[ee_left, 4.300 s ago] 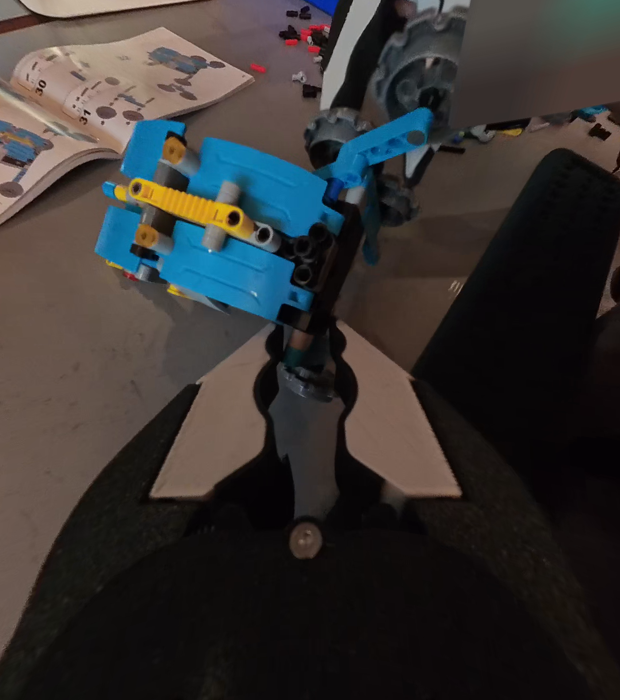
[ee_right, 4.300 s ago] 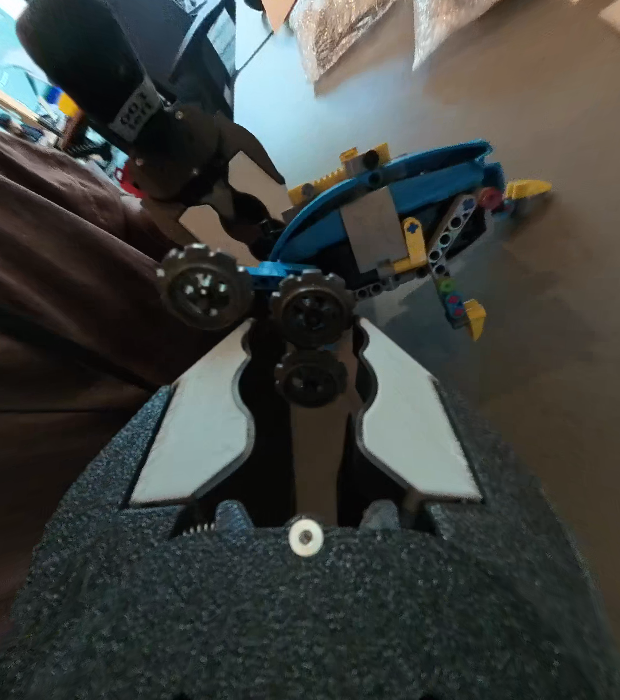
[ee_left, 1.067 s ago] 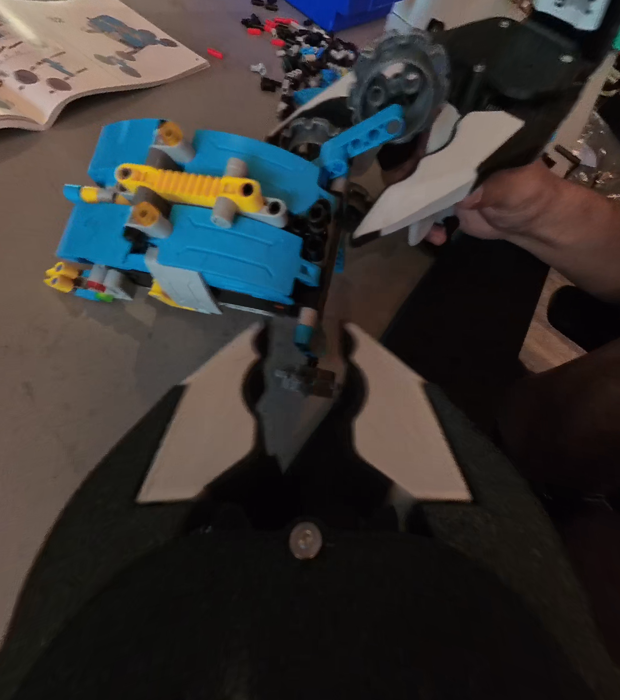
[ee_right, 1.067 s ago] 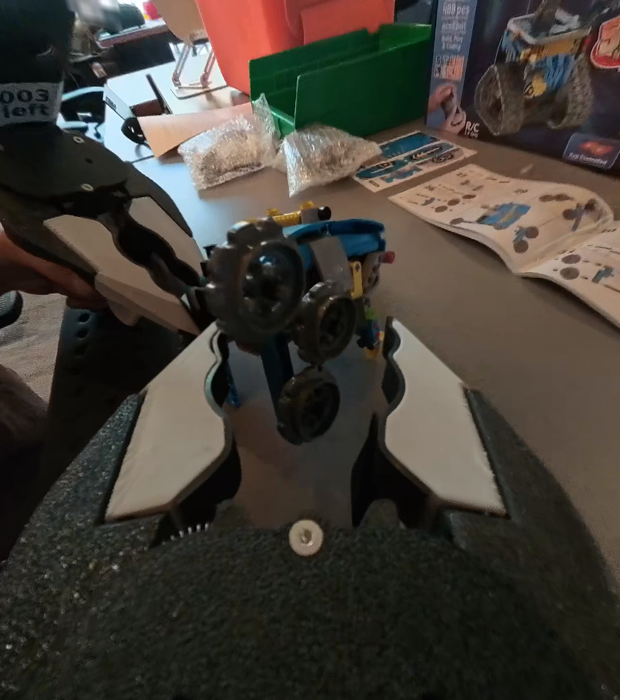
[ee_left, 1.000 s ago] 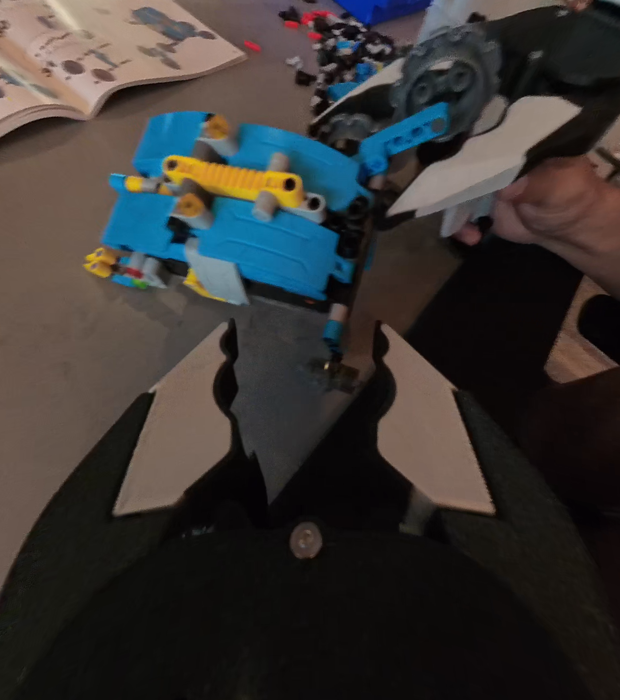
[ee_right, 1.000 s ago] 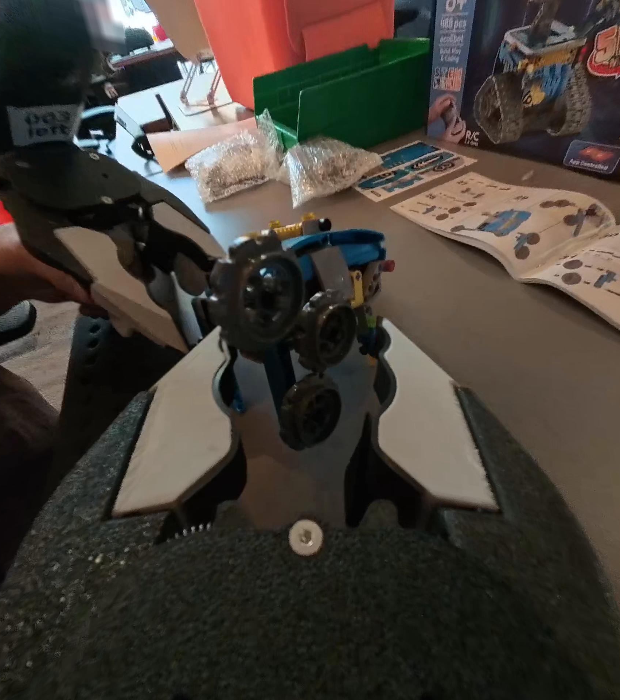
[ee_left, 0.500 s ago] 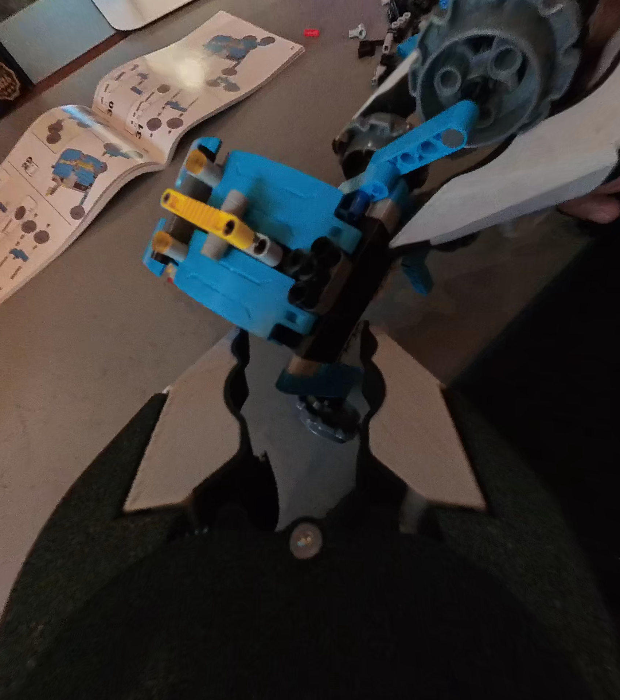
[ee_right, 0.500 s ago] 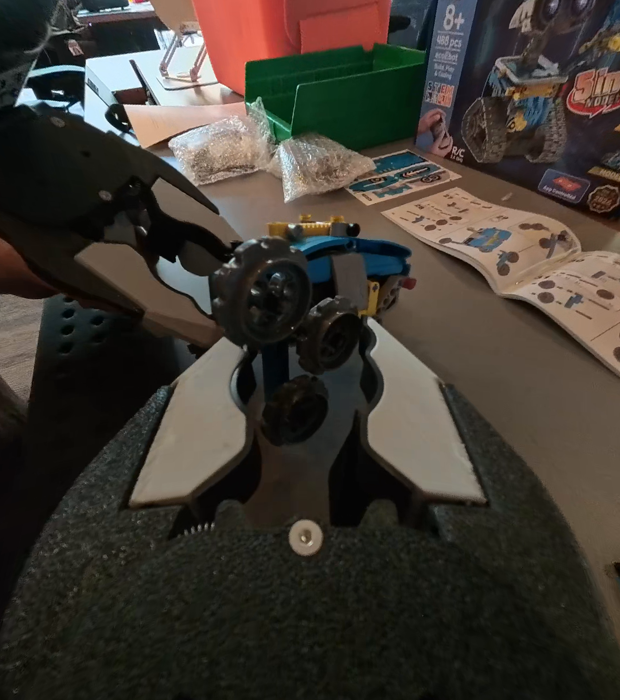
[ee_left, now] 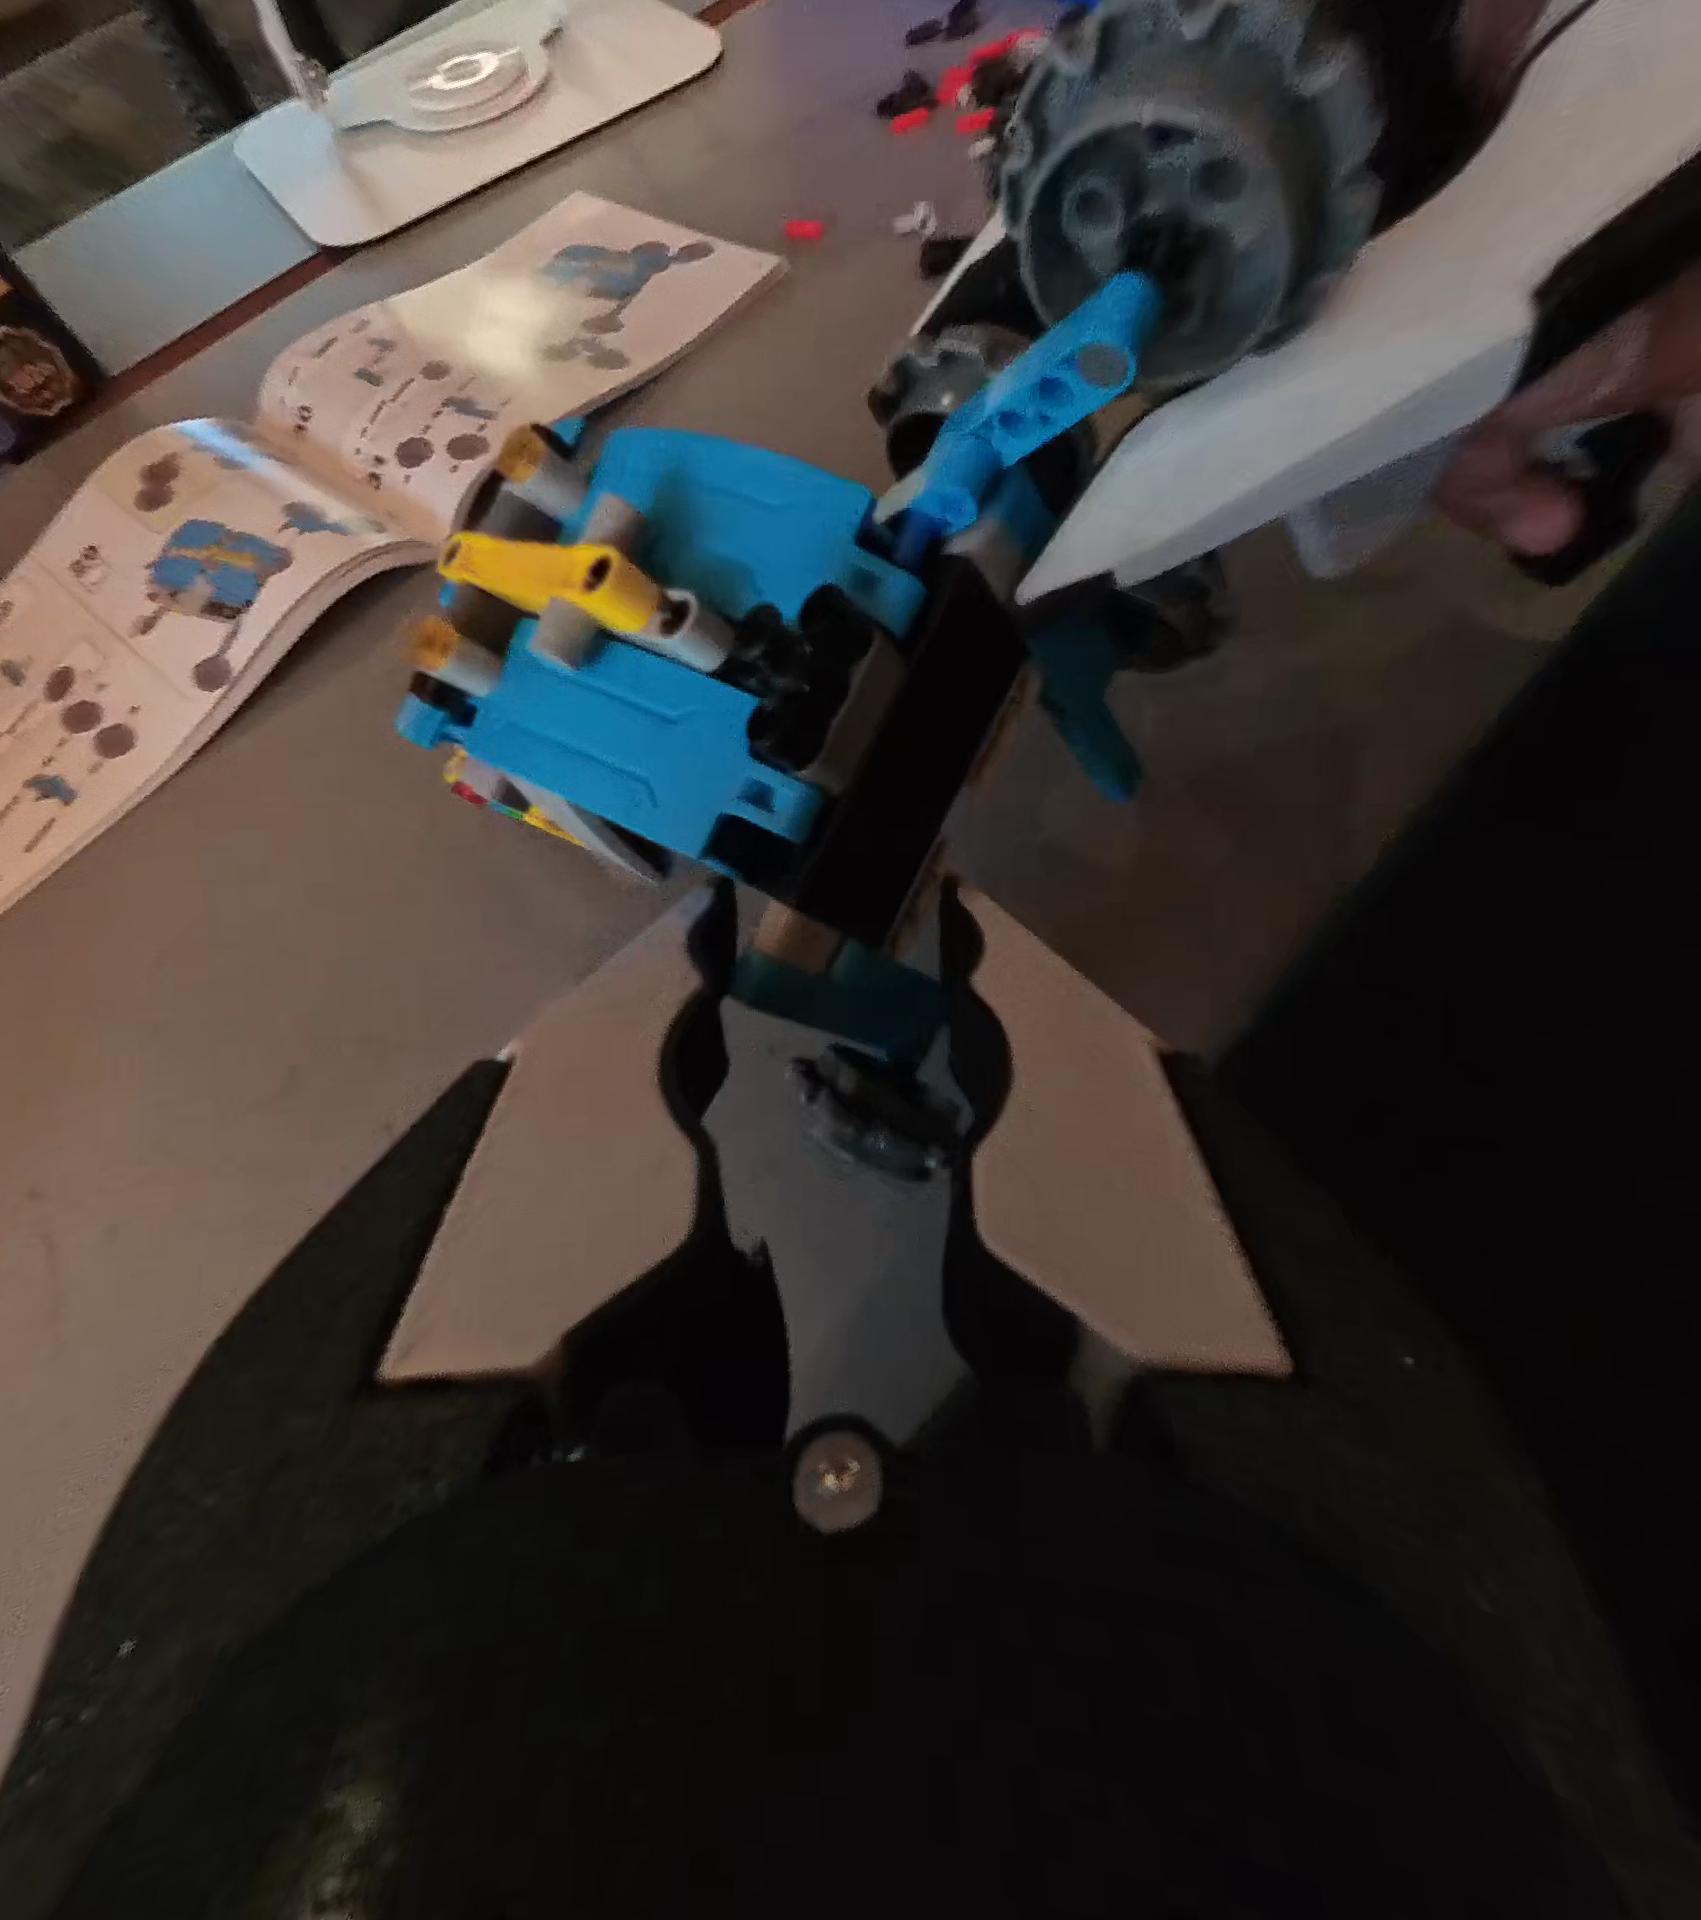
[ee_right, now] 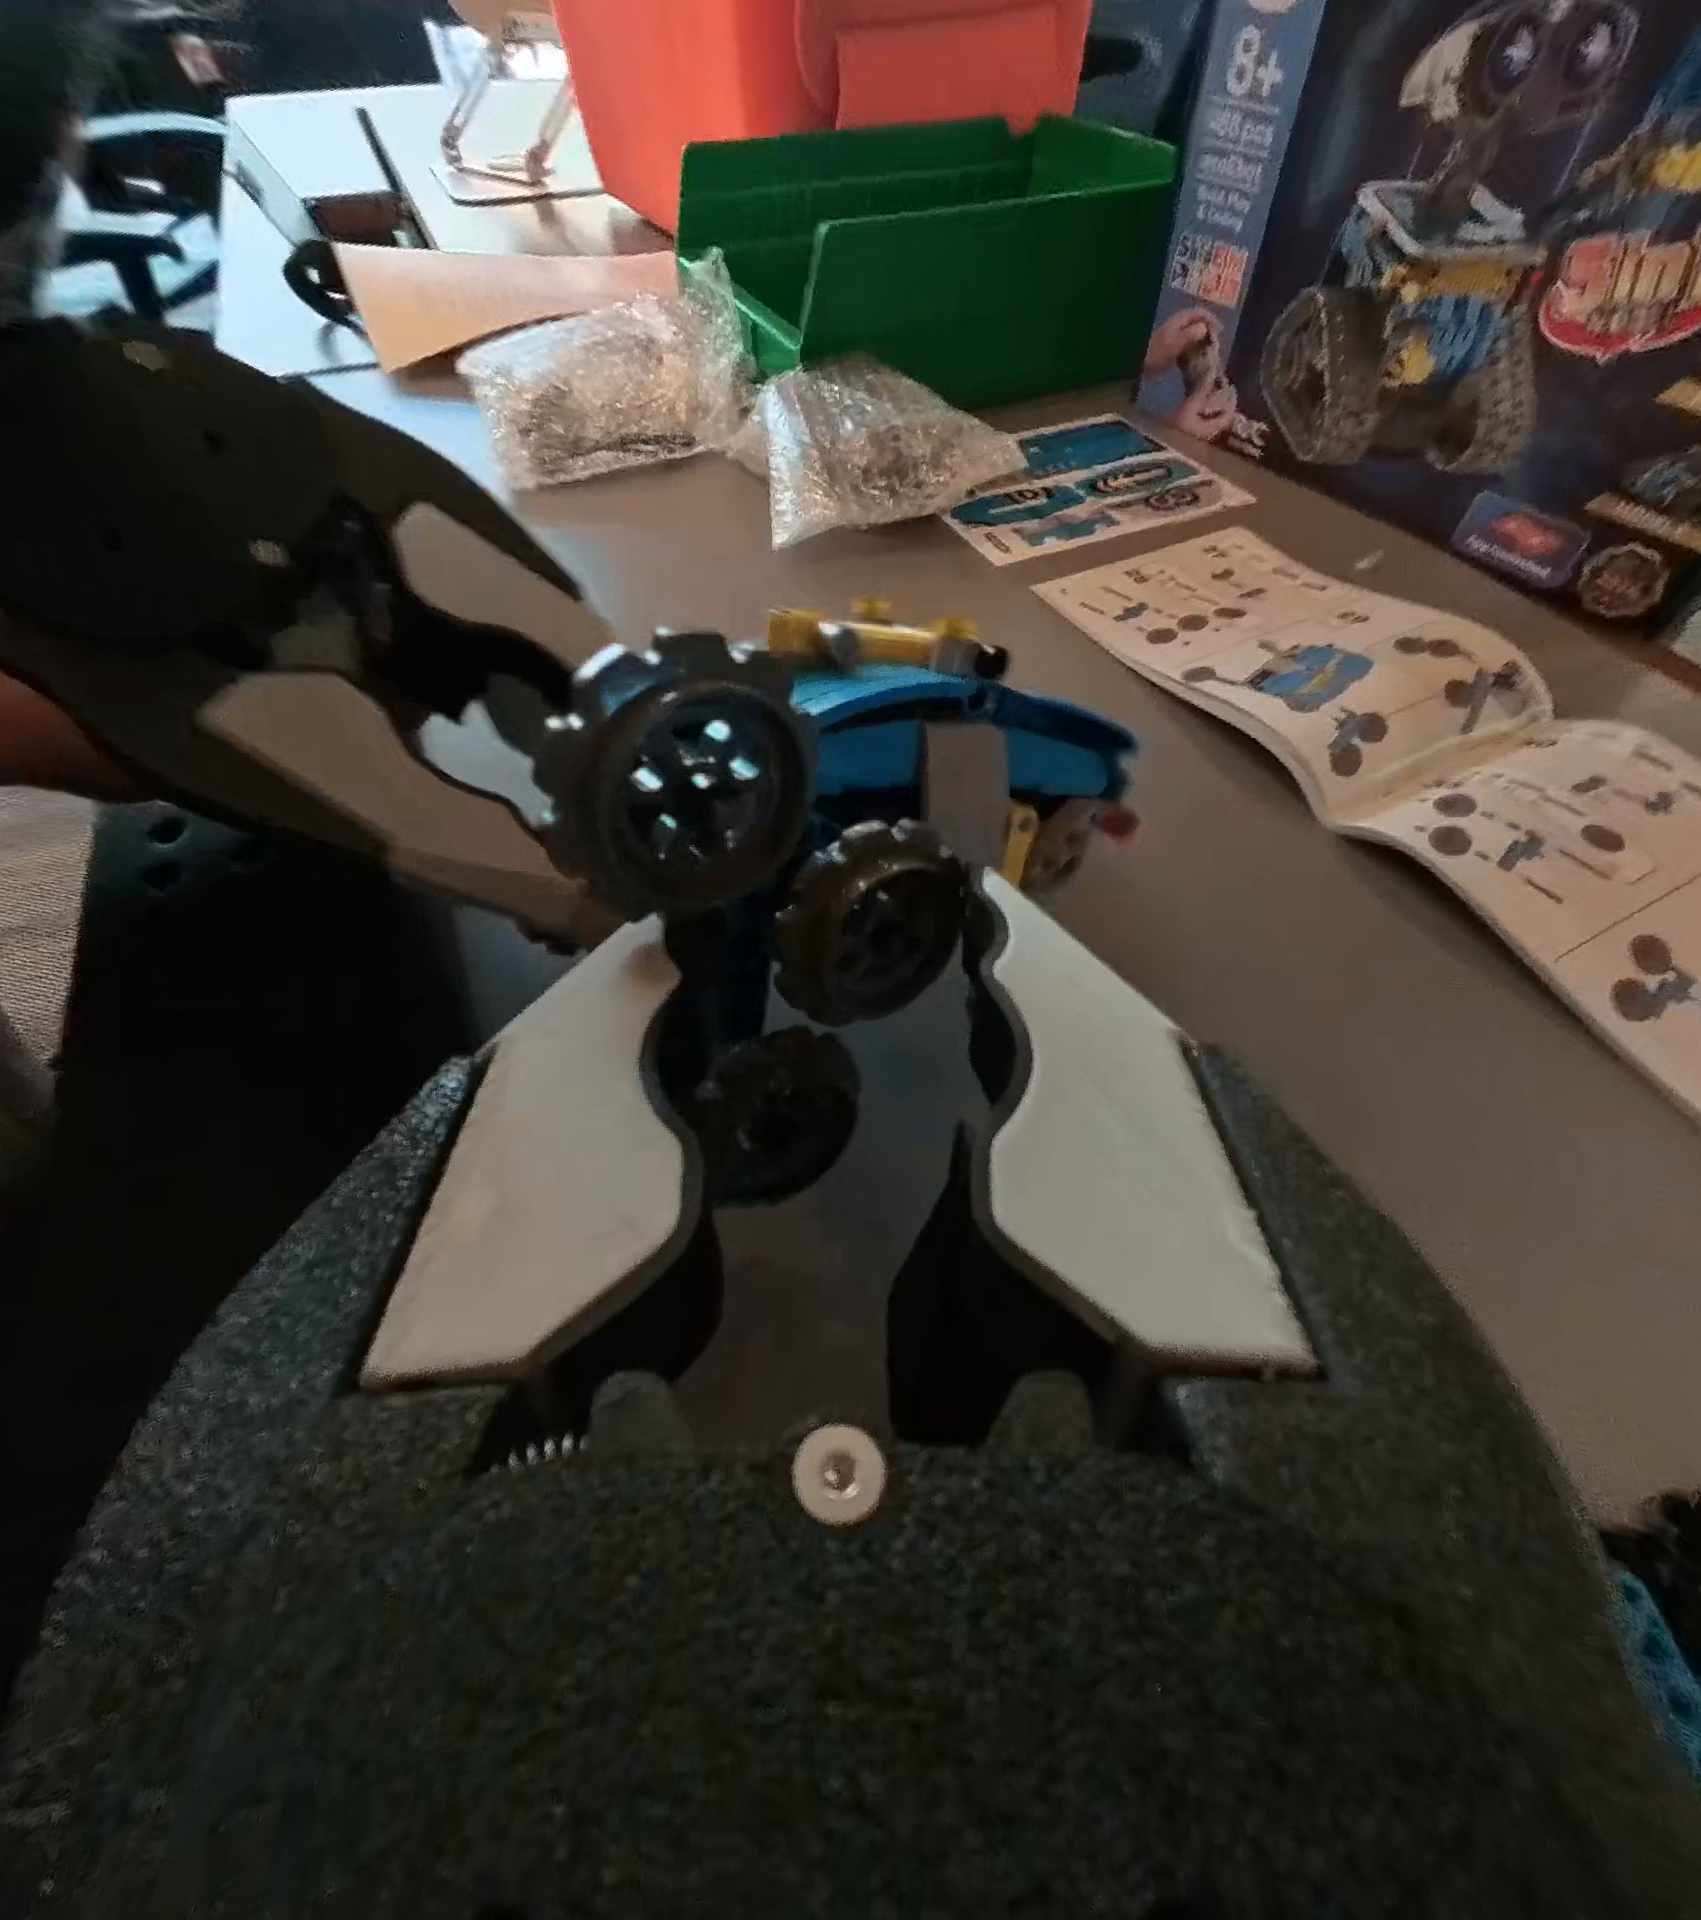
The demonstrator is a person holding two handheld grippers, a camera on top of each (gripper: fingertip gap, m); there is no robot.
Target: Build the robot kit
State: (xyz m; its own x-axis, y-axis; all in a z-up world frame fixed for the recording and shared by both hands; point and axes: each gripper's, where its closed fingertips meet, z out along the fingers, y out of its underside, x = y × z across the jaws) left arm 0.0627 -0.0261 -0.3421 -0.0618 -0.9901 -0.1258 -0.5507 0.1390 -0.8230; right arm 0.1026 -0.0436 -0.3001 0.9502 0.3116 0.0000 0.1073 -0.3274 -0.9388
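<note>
The left tongs sit at the near end of a blue brick-built vehicle, their tips apart with the model's black rear block and a blue beam between them; motion blur hides whether the pads actually press it, so a grip cannot be told. The model is tilted, its nose toward the open instruction booklet on the grey bench.

The right tongs stand apart around the wheel cluster on the model's other side: a small dark wheel lies between the tips, a lower wheel sits deeper in the gap, and a large toothed wheel rises above the left tip. Contact looks likely but is not clear.

The bench edge runs just left of the model, with a dark perforated chair below it. Bare bench surface lies to the right, between the model and the booklet. Farther back stand two bubble-wrap bags, a green bin and a printed toy box. Loose small pieces lie beyond the wheel.
</note>
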